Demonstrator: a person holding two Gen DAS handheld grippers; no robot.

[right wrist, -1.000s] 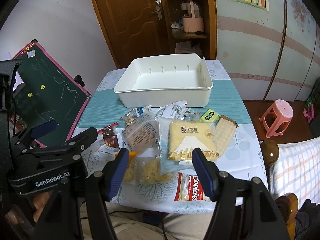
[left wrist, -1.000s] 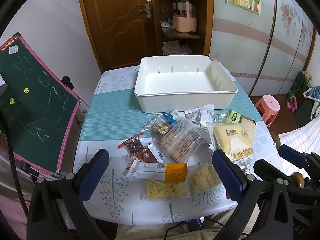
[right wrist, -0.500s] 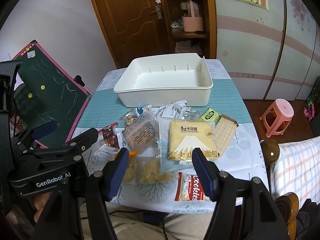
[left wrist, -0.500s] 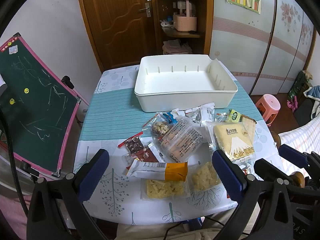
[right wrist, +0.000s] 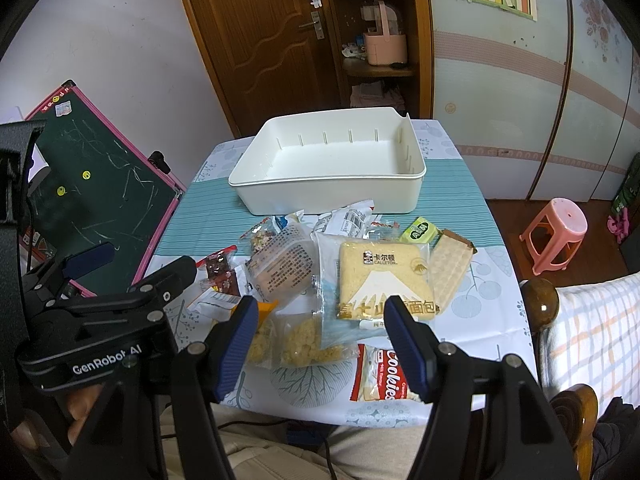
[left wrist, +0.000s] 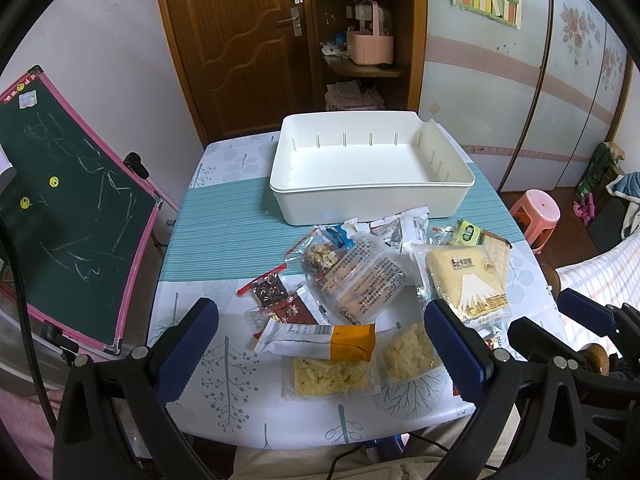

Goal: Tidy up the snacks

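Note:
An empty white bin (left wrist: 372,196) (right wrist: 328,196) stands at the far half of the table. Several snack packets lie in front of it: a bread pack with a mountain print (left wrist: 466,280) (right wrist: 384,280), a clear cake tub (left wrist: 360,280) (right wrist: 284,268), an orange-and-white bar (left wrist: 320,340), two crumbly yellow cakes (left wrist: 332,376) (right wrist: 304,344), a Cookies pack (right wrist: 384,376), a wafer (right wrist: 452,268) and red packets (left wrist: 276,300). My left gripper (left wrist: 320,356) is open and empty above the near snacks. My right gripper (right wrist: 320,344) is open and empty above the near edge.
A green chalkboard with a pink frame (left wrist: 60,208) leans at the table's left. A pink stool (right wrist: 556,232) stands on the floor at the right. A wooden chair post (right wrist: 538,304) and checked fabric are near right. A door and shelf are behind.

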